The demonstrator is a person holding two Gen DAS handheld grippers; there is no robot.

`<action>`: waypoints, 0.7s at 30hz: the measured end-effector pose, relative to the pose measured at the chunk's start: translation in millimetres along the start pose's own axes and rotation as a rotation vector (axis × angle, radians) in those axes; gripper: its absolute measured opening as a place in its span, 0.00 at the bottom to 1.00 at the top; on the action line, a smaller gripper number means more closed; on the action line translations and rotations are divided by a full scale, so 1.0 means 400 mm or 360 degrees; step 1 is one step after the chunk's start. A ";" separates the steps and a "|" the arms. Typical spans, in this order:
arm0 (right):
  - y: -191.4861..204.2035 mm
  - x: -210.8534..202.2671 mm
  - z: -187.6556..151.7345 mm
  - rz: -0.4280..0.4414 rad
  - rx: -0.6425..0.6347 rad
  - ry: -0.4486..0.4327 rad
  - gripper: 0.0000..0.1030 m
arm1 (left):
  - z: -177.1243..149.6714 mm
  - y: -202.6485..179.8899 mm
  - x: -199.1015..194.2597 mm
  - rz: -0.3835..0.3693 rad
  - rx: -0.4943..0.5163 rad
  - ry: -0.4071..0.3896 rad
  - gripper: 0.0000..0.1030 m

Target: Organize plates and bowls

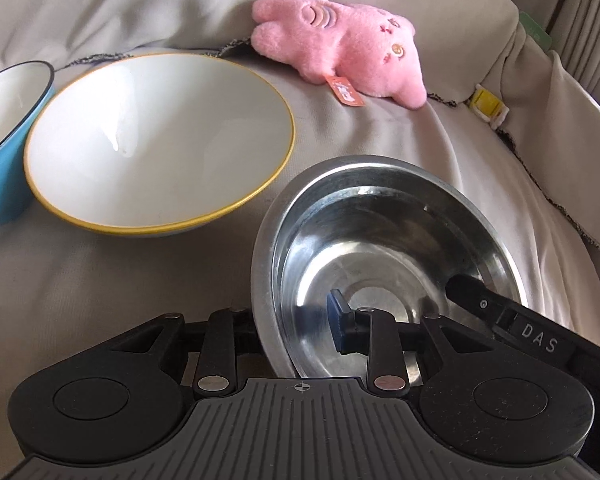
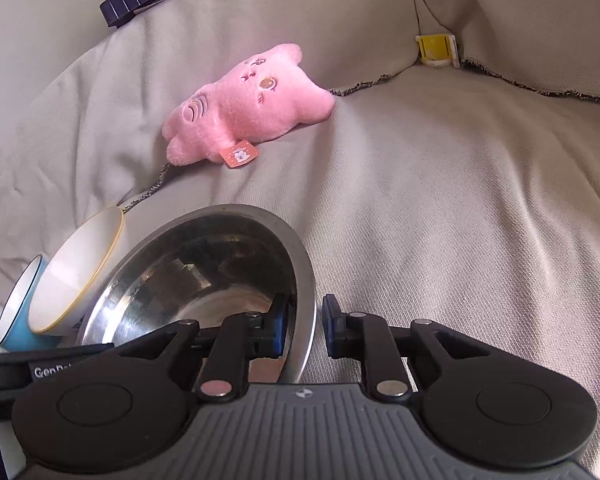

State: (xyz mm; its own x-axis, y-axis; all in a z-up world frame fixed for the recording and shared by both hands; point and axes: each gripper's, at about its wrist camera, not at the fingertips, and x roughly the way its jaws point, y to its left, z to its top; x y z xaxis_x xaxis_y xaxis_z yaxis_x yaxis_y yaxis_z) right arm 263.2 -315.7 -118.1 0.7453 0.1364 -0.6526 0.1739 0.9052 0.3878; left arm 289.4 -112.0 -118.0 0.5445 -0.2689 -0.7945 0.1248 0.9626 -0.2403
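Steel bowl (image 1: 384, 264) rests on the sofa's beige cover (image 2: 440, 220), just right of the yellow-rimmed white bowl (image 1: 156, 140), with the blue bowl (image 1: 4, 152) beyond that; both hand-held grippers straddle its rim. Right hand-held gripper (image 2: 304, 330) looks clamped on the rim, one pad inside, one outside; left hand-held gripper (image 1: 296, 326) has its inner pad in the bowl, outer finger hidden, so grip cannot be told. Step in hand, as judged: moving the steel bowl for stacking; next move calls for a level two-sided lift, clearing the white bowl's rim.
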 end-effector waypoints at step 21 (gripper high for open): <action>0.063 -0.101 -0.072 0.0108 -0.0180 -0.0014 0.16 | -0.142 0.051 -0.124 -0.0013 -0.0063 -0.0054 0.19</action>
State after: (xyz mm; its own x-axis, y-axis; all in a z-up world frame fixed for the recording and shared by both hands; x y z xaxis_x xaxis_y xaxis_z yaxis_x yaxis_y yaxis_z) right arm 218.9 -287.0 -100.6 0.7585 0.1961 -0.6214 0.0492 0.9337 0.3547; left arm 218.0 -81.0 -115.3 0.5715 -0.2749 -0.7732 0.0969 0.9582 -0.2691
